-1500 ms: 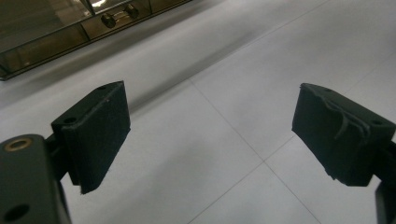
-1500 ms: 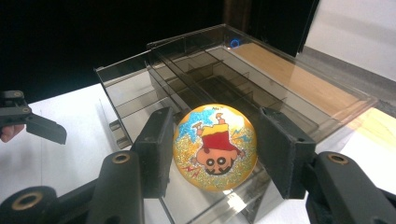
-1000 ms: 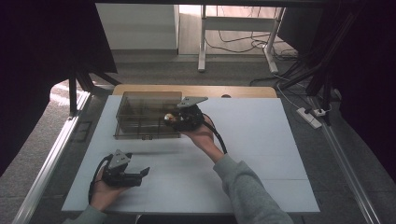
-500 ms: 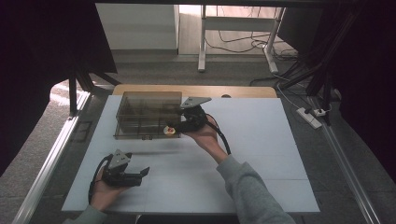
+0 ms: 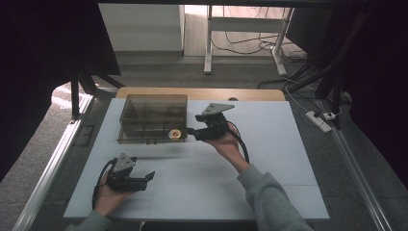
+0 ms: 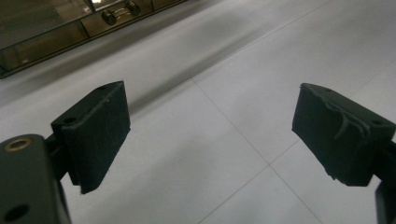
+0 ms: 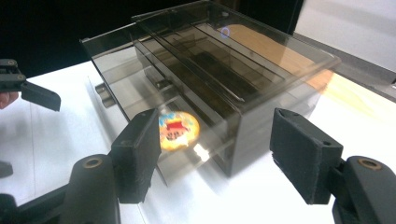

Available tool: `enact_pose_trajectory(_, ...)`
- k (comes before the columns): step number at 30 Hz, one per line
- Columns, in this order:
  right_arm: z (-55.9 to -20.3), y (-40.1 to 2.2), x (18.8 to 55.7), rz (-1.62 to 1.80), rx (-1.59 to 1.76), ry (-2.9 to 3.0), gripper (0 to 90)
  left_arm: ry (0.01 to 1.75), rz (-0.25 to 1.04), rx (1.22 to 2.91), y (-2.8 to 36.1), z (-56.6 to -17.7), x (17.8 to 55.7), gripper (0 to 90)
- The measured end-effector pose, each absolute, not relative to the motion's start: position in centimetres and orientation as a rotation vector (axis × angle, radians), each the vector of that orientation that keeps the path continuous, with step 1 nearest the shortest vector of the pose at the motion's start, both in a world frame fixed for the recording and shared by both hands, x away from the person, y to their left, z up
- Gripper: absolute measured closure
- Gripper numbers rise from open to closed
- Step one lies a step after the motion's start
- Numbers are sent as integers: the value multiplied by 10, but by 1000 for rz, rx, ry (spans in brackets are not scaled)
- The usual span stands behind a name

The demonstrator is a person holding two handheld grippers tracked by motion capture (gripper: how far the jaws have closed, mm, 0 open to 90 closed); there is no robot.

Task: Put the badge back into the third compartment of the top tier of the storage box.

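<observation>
A smoky see-through plastic box (image 5: 153, 113) (image 7: 224, 65) stands at the back left of the white table (image 5: 269, 183). A round yellow disc with a red print (image 5: 174, 134) (image 7: 179, 130) lies at the box's front right corner, showing through tinted plastic. My right gripper (image 5: 191, 131) (image 7: 215, 158) hovers just right of it, pointing left. Its jaws have just been opening and now stand open, with nothing between the pads. My left gripper (image 5: 150, 176) (image 6: 210, 135) rests low near the front left, open wide and empty.
A latch (image 6: 119, 11) sits on the box's front wall. A wooden strip (image 5: 202, 92) runs along the table's far edge. Metal rails (image 5: 53, 163) flank the table on both sides. White tabletop stretches out to the right of the box.
The right gripper drew back to the right from the box and its jaws parted. The disc stayed at the box's front right corner. The left hand kept still.
</observation>
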State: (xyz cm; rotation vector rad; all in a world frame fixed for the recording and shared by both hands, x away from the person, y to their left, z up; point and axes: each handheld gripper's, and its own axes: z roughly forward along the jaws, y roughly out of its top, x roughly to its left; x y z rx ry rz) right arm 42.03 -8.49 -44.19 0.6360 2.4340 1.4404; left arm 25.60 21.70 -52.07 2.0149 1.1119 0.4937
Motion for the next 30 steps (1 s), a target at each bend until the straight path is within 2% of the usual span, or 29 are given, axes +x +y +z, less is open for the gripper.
enact_pose_trajectory(10, -444, -116, 410, 1431, 676, 2394, 331, 1104, 484, 2010, 217, -521, 259, 118)
enact_pose_trajectory(30, -454, -198, 366, 1341, 772, 2334, 328, 1100, 459, 1989, 219, -520, 259, 118)
